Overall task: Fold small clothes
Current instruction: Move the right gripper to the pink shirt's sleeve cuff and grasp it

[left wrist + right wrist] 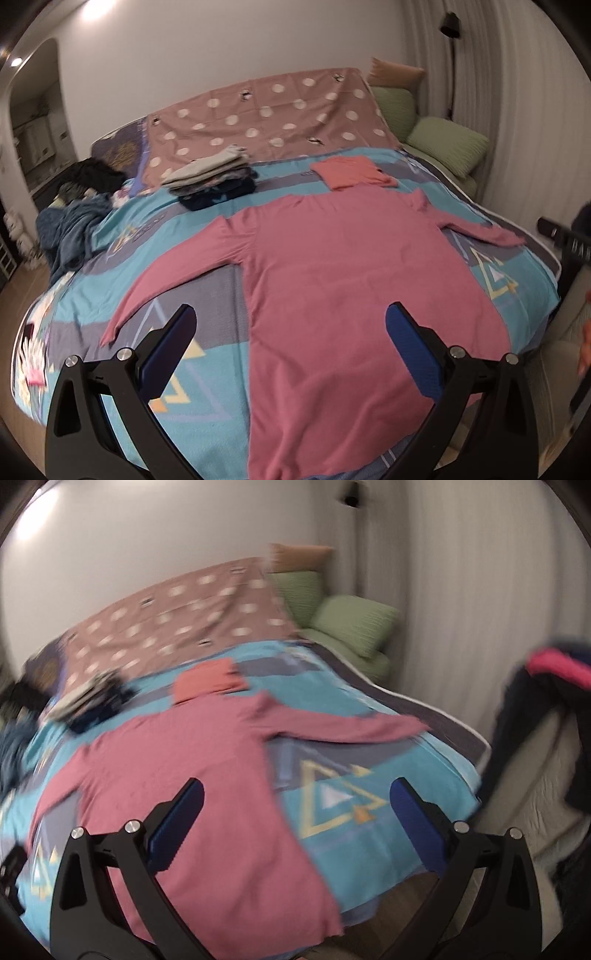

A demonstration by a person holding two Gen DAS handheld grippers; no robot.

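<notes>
A pink long-sleeved top [351,288] lies spread flat on the bed, both sleeves stretched out sideways, its hem toward me. My left gripper [291,325] hovers open above its lower left part, holding nothing. In the right wrist view the same pink top [192,775] shows blurred, and my right gripper [295,805] is open over its right edge and the bedspread, with nothing between the fingers. A folded coral garment [351,171] rests beyond the collar. A stack of folded clothes [212,177] sits at the back left.
The bed carries a turquoise patterned bedspread [207,280] and a pink dotted cover [266,118] at the head. Unfolded clothes [77,218] are heaped at the left edge. Green pillows [443,147] lie at the far right by the wall. Dark and pink clothing [554,686] hangs at the right.
</notes>
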